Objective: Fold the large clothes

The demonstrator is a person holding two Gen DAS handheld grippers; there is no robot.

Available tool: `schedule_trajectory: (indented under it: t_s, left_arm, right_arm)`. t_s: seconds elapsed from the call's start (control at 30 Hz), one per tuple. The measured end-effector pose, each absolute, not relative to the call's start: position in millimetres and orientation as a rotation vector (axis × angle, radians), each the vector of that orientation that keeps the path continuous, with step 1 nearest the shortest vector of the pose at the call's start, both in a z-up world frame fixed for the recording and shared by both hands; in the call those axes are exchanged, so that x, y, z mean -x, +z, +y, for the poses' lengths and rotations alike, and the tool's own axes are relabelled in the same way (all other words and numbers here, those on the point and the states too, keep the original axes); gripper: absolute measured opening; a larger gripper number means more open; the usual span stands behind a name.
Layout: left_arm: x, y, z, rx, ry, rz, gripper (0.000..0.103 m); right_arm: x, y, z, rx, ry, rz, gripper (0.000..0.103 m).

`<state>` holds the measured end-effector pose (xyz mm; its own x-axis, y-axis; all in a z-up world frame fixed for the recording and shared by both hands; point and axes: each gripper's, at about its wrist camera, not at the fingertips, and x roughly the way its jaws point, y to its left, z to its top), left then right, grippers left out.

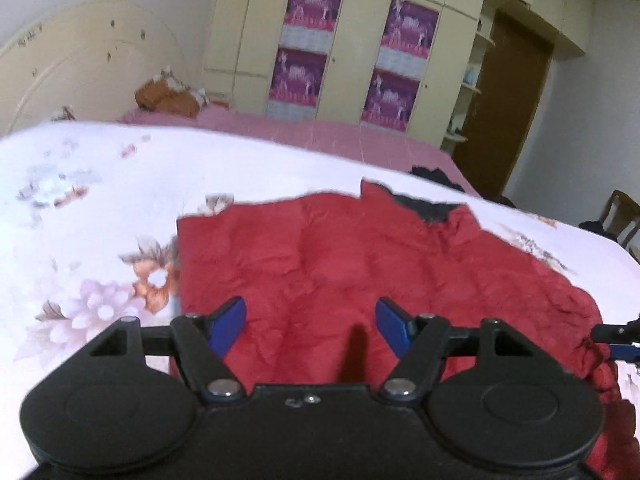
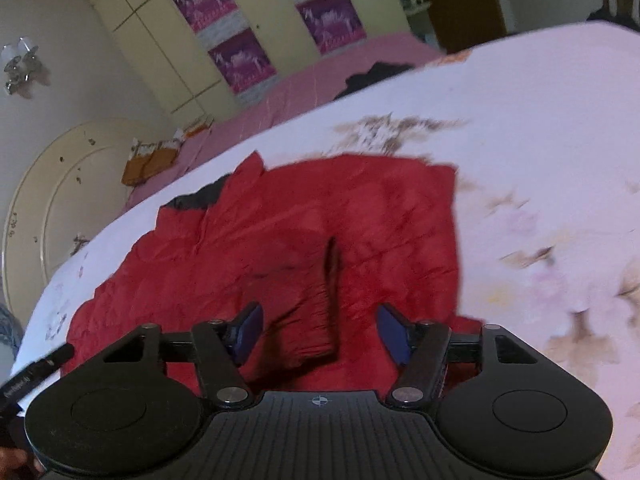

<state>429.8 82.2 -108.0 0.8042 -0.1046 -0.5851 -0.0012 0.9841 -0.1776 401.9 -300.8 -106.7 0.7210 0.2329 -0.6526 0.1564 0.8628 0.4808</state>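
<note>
A large red padded jacket lies flat on a white floral sheet, its dark-lined collar at the far end. My left gripper is open and empty, just above the jacket's near part. In the right wrist view the same jacket lies spread, with a ribbed sleeve cuff folded onto the body. My right gripper is open, its blue pads either side of that cuff, not closed on it. The right gripper's tip also shows in the left wrist view.
The bed carries a pink cover farther back, an orange bundle near the cream headboard, and dark clothing at its edge. A cream wardrobe with purple panels, a brown door and a chair stand beyond.
</note>
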Motion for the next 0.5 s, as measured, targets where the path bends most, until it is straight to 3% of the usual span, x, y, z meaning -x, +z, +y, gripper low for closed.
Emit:
schedule_trajectory:
  t_s: [0.03,0.1,0.3,0.5]
  left_arm:
    - [-433,-110,81,0.156,-0.067,0.65,0.067]
    - [-435,-113,81,0.136,-0.08,0.649,0.067]
    - [-438,-117,72,0.083,-0.145,0.631,0.067]
    - [-453,-135,70,-0.019,-0.131,0.69,0.071]
  right_arm:
    - [-405,-110,-298,-0.544,0.049,0.793,0.025]
    - [-404,-112,-296,-0.544,0.049,0.791,0.017]
    - [-375,-90,-289,-0.421,0.0,0.698,0.016]
    - [-401,-131,-280,-0.391,-0.043,0.794,0.016]
